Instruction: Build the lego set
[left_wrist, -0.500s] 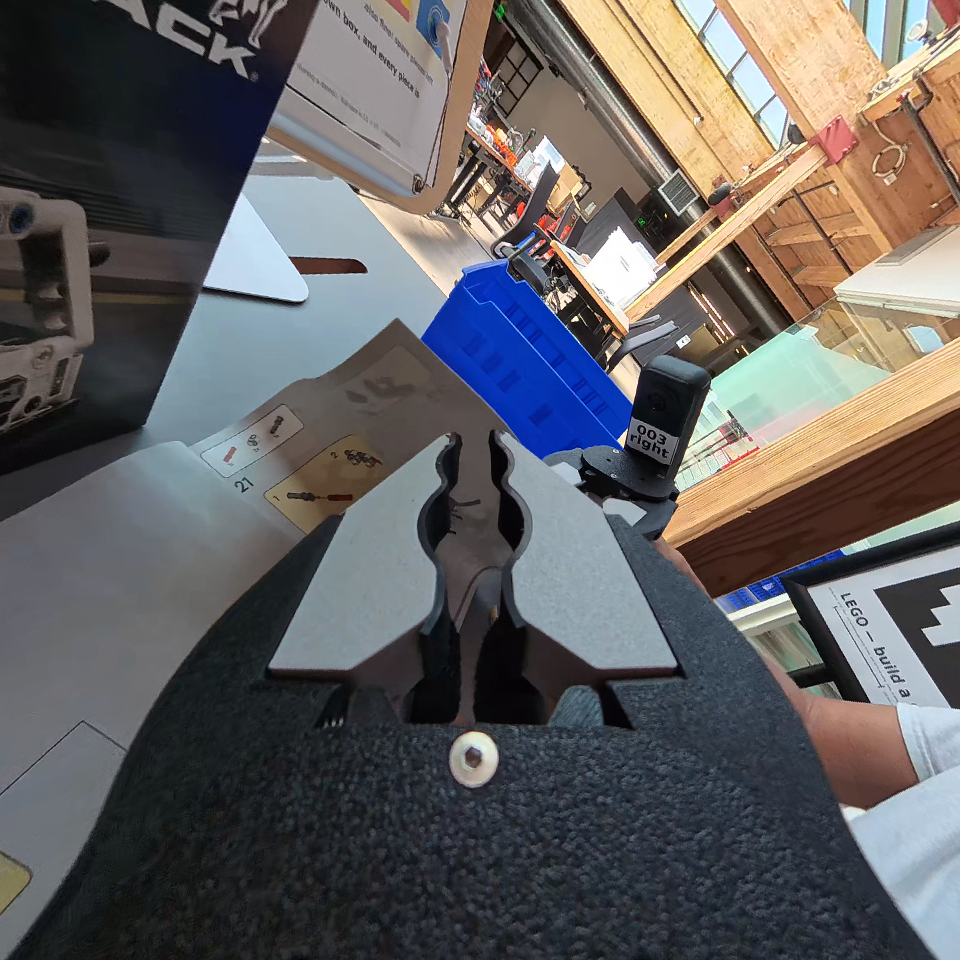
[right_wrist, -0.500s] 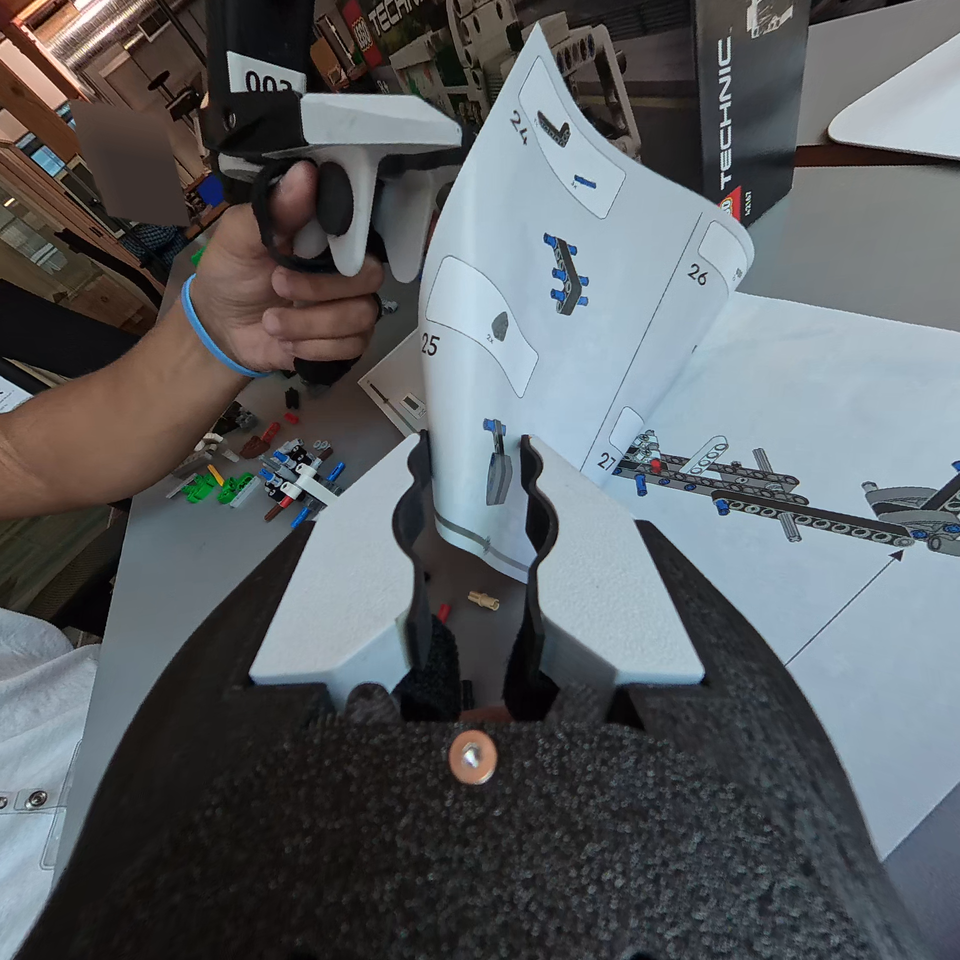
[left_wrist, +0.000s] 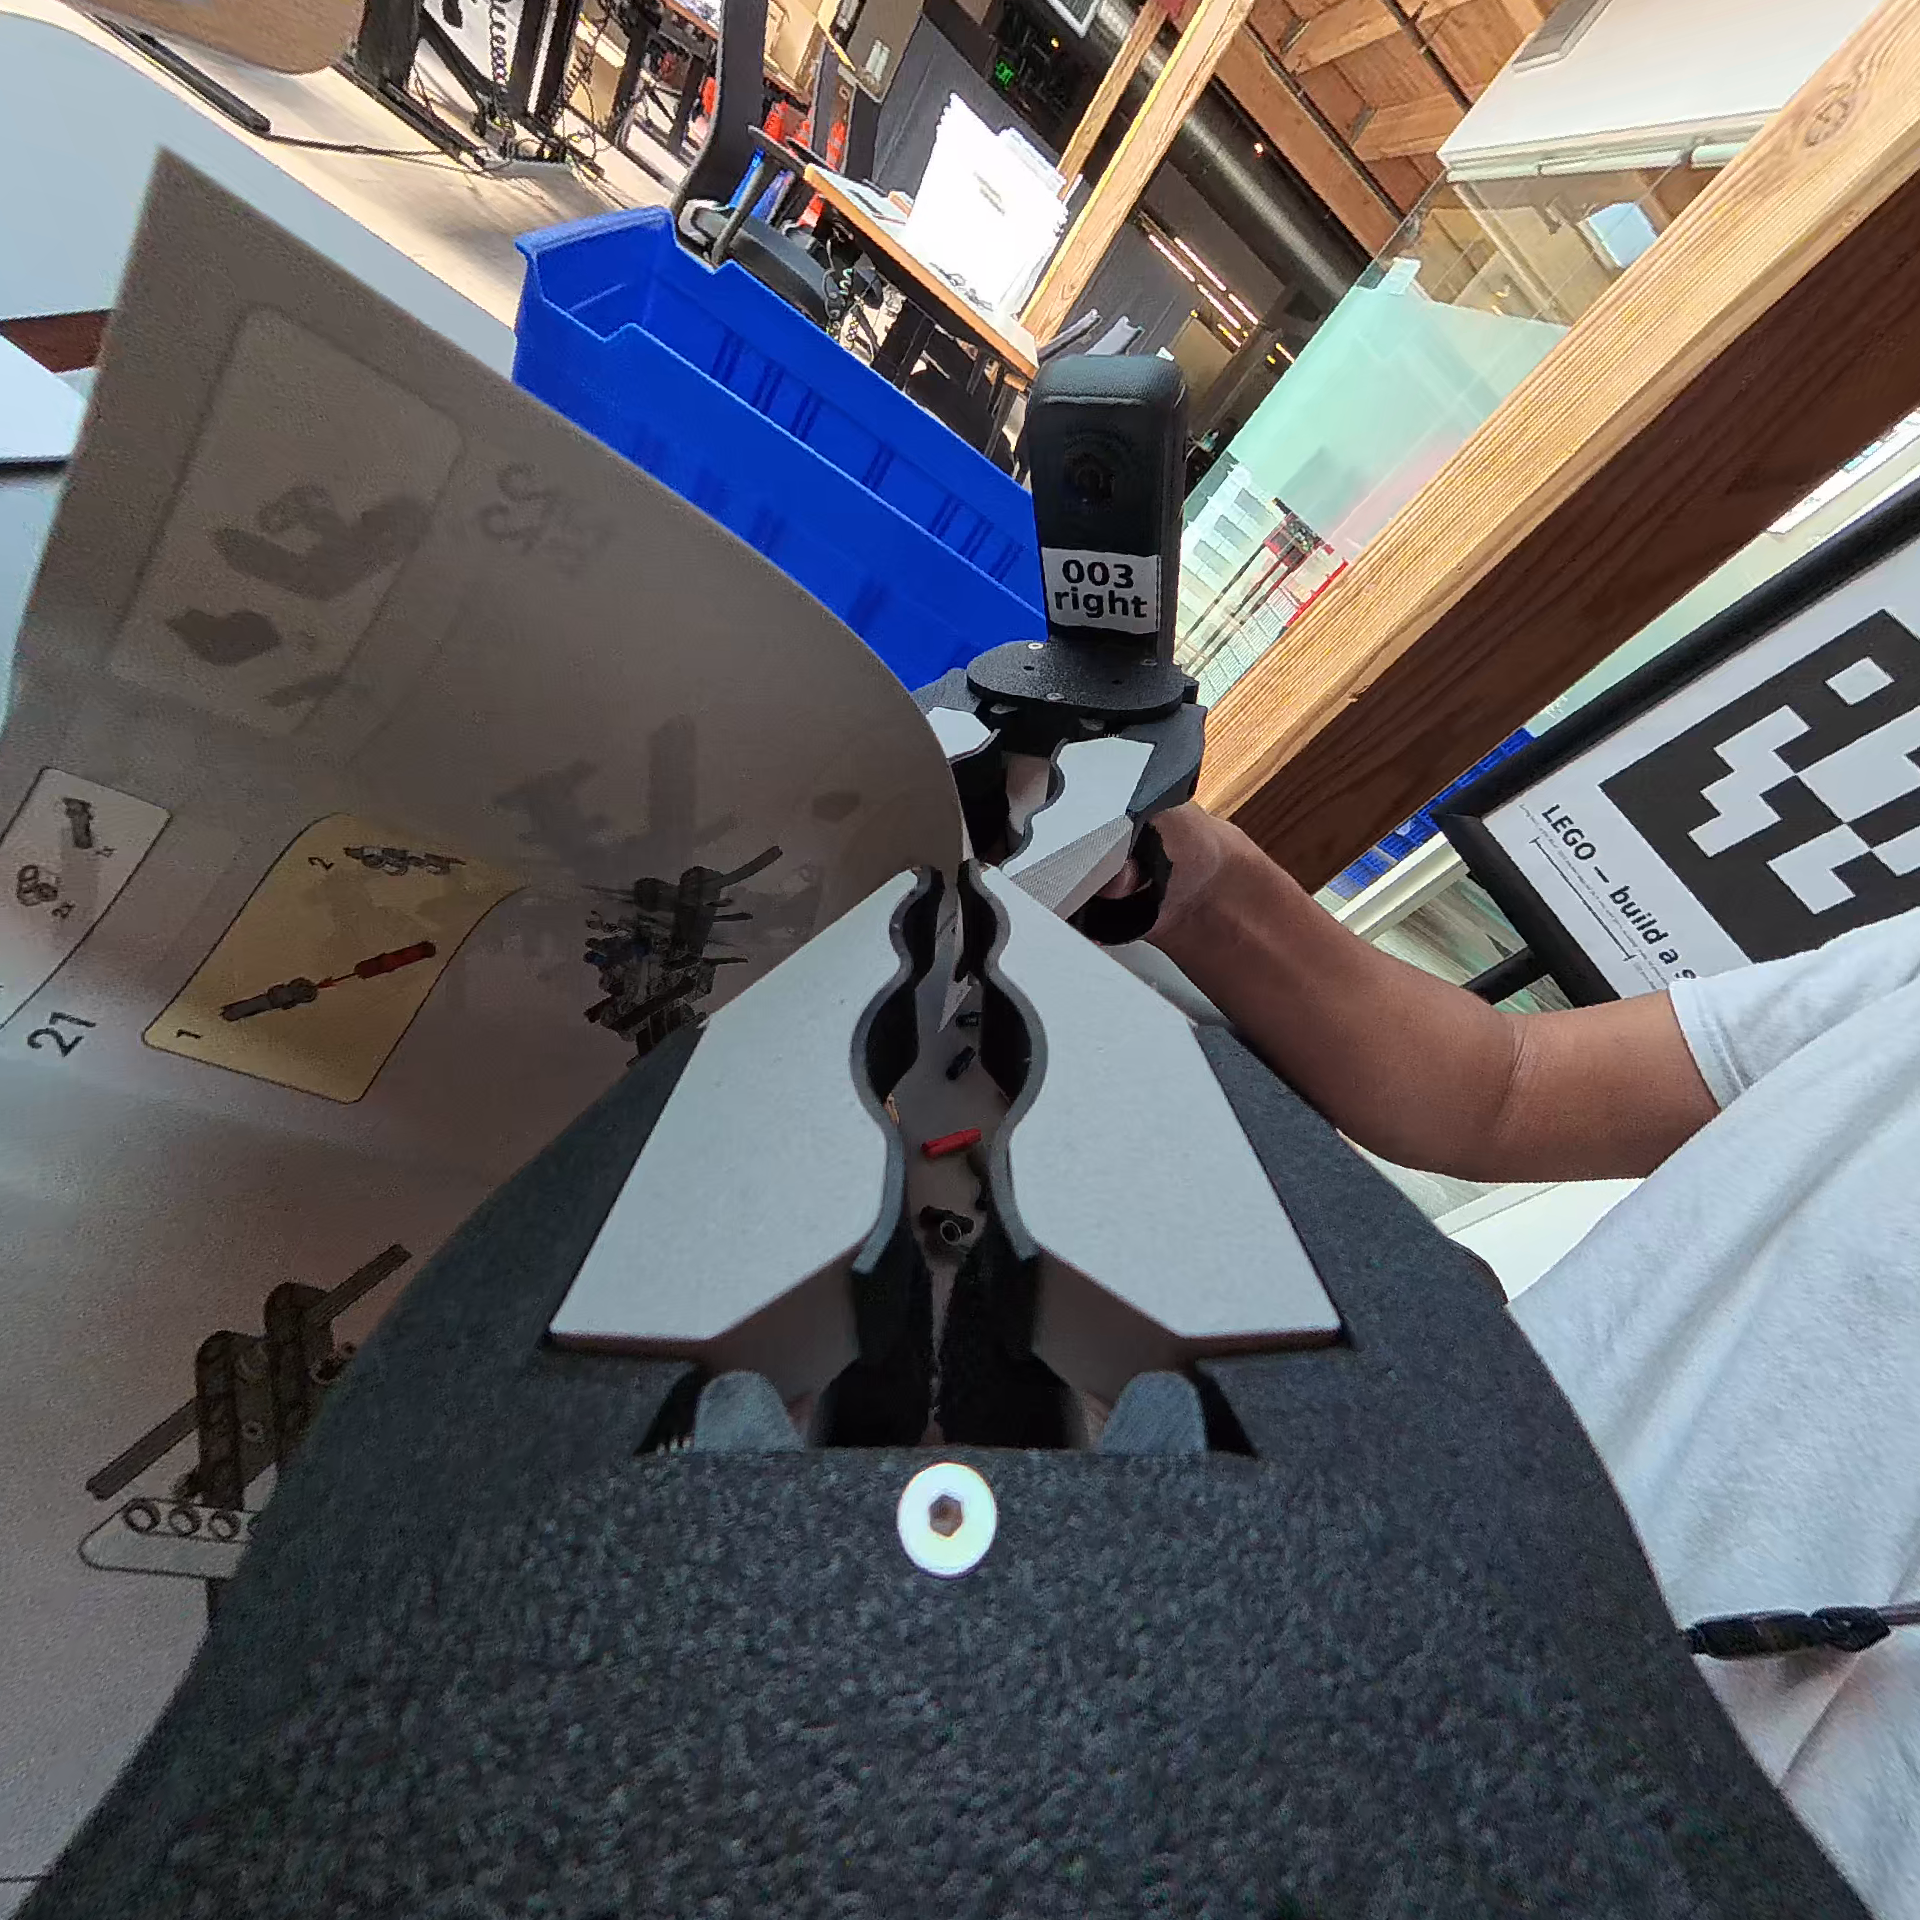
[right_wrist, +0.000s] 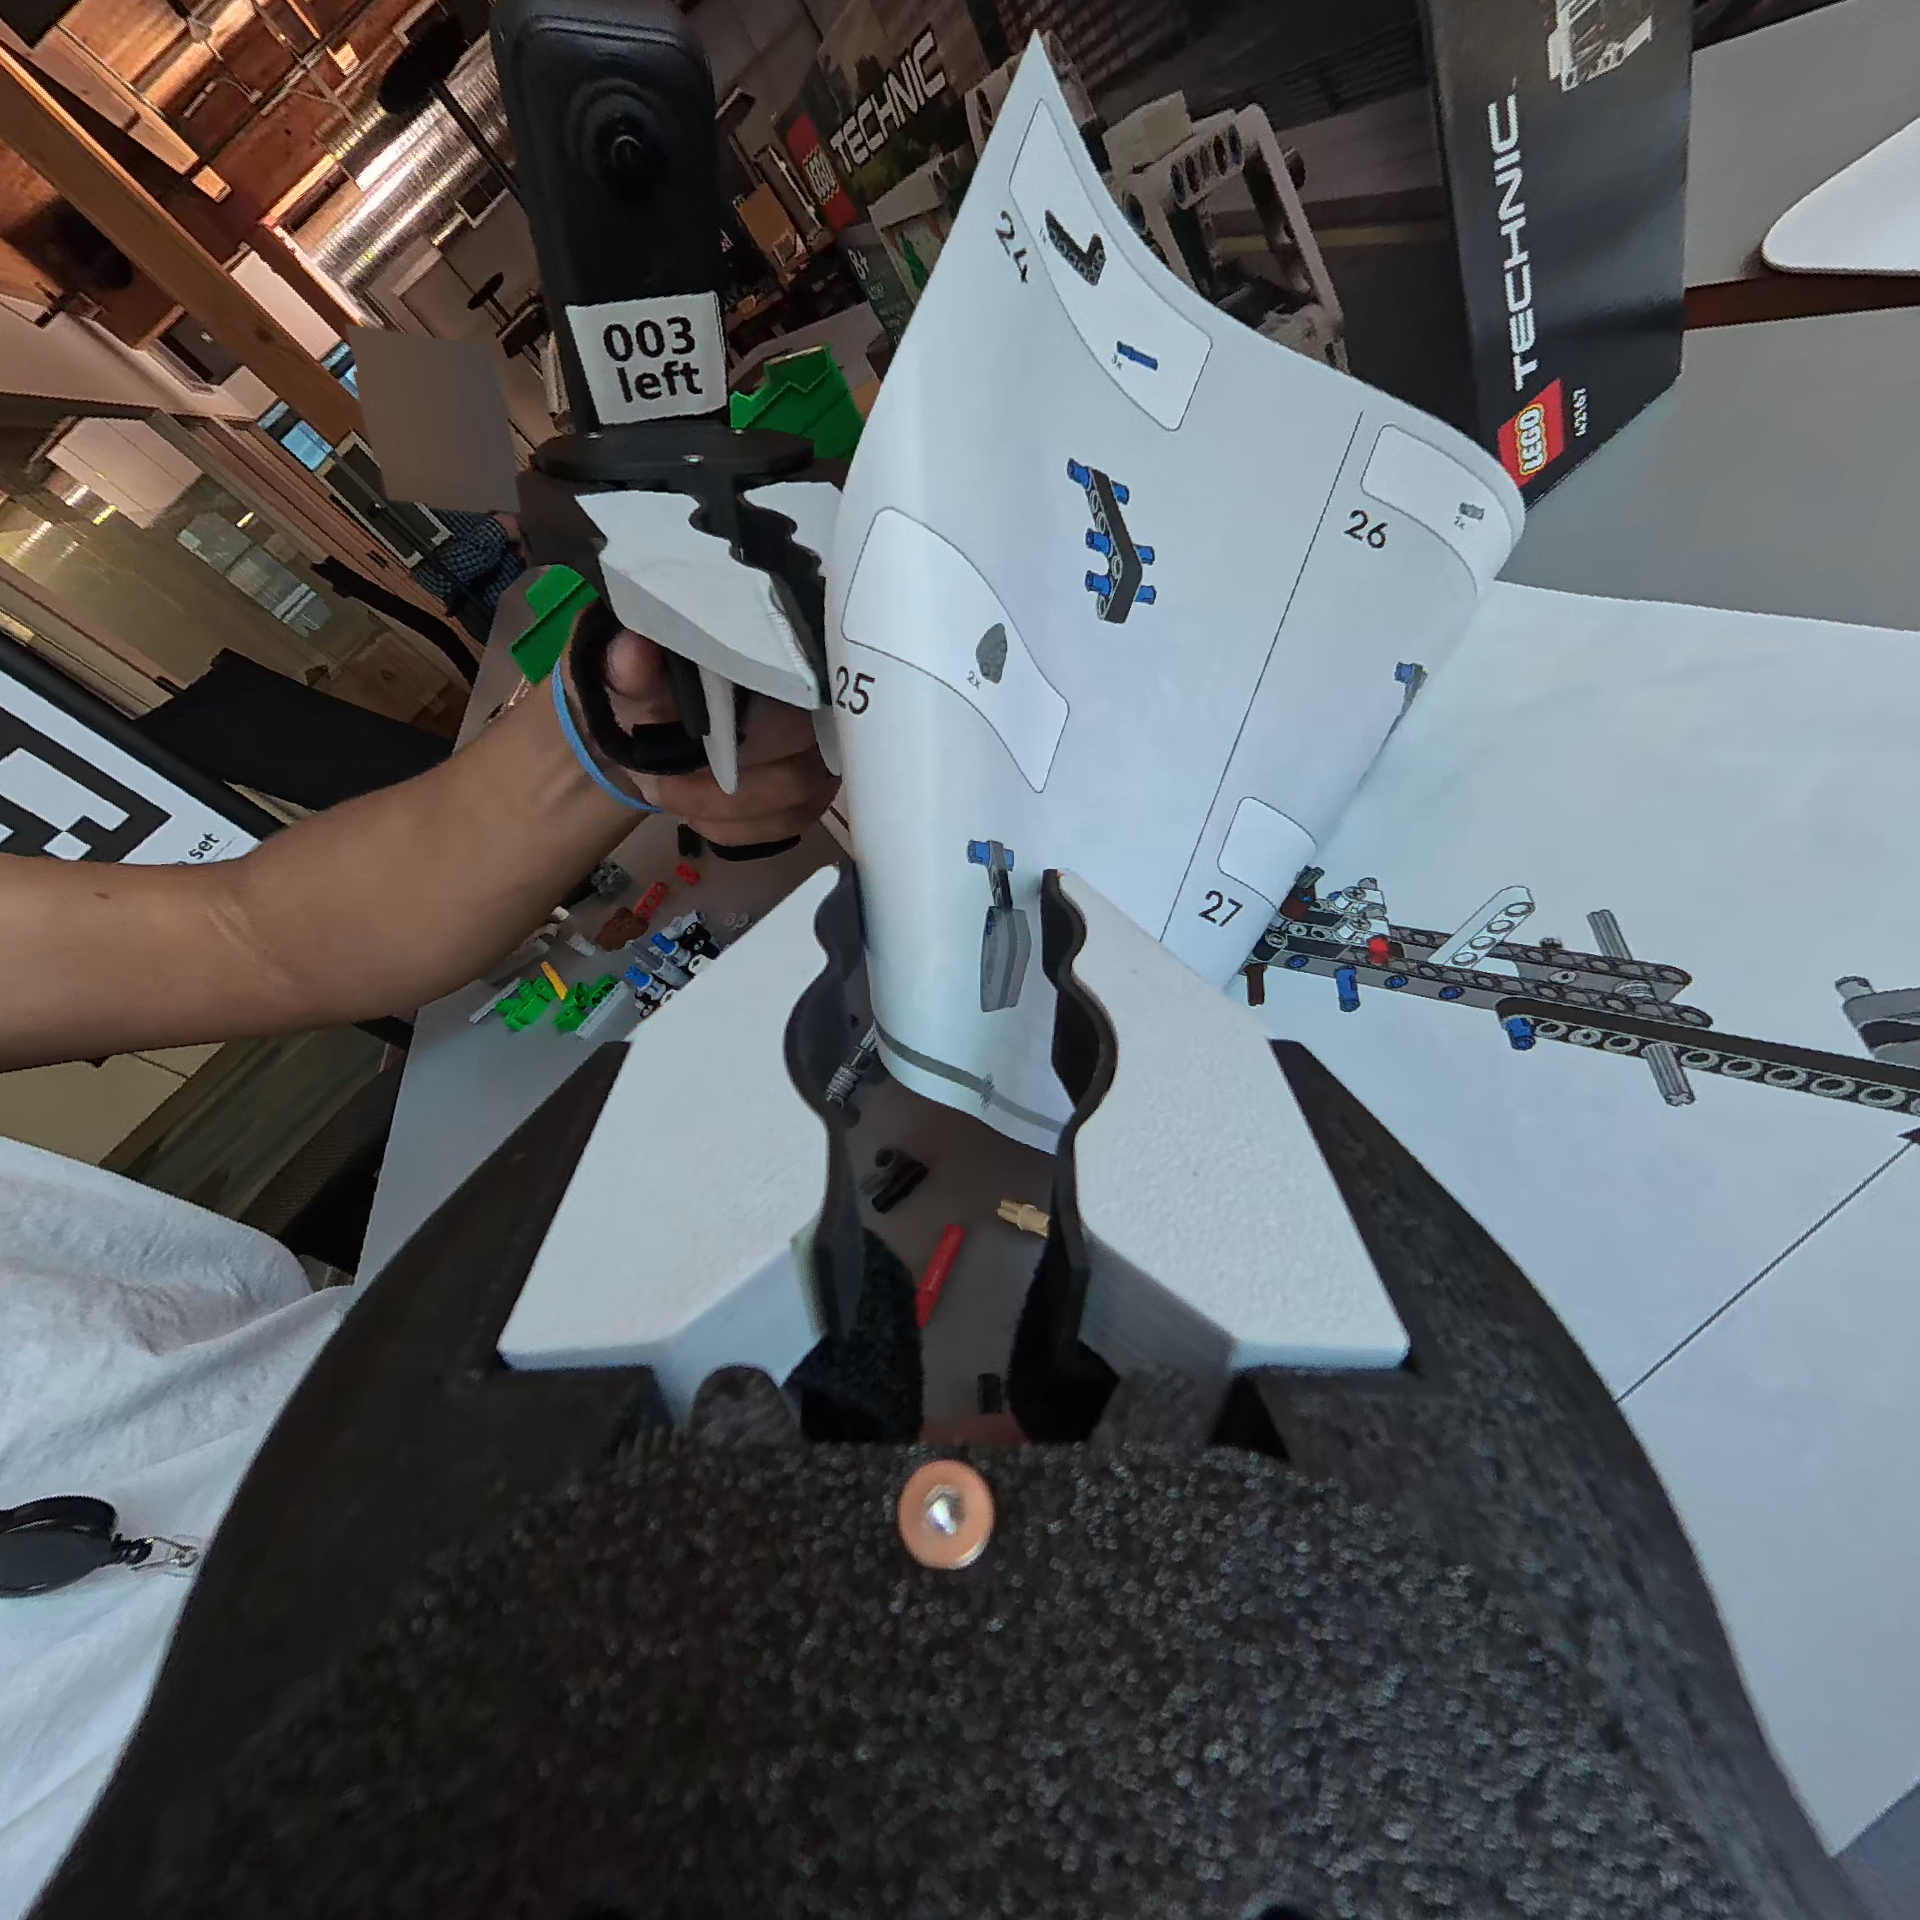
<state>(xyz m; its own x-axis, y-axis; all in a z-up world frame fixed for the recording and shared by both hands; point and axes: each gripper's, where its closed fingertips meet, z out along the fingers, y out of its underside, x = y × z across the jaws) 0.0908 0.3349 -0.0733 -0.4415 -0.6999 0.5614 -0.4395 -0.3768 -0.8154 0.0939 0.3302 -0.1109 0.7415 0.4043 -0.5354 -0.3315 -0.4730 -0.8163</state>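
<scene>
**Lifted page pinched at its corner, second gripper open around its lower edge**

- Nearest, right wrist view: the right gripper (right_wrist: 951, 894) has its fingers (right_wrist: 1164, 1049) spread well apart. The curled lower edge of the instruction page (right_wrist: 1101, 644) stands between them. It lies close against the left finger, but I cannot say it is pressed; the right finger stands clear of the sheet. No clamp here: the page merely passes through the gap.
- On the desk (right_wrist: 457, 1143) under that gap: a red pin (right_wrist: 940, 1262), a tan pin (right_wrist: 1023, 1216) and a black pin (right_wrist: 894, 1179), loose, touched by neither gripper.
- Left wrist view: the left gripper (left_wrist: 951, 883) has its fingers (left_wrist: 1091, 1091) drawn together at the tips, closed on the page's near corner (left_wrist: 951, 940), where the sheet narrows to a sliver between them. This pinch looks like what holds the page up; it rises and bows away from the tips, its printed back to this camera.
- The page is one leaf of the open booklet (right_wrist: 1662, 831), which lies flat on the desk to the right. Being fixed at the spine, the leaf arcs rather than coming free.
- Toward the desk's left edge: a scatter of small building pieces (right_wrist: 592, 987), green, blue, red and white, well apart from both grippers.
- Farther: a dark product box (right_wrist: 1558, 239) standing at the desk's far side behind the page; a blue bin (left_wrist: 748, 395) beyond the desk in the left view.
</scene>
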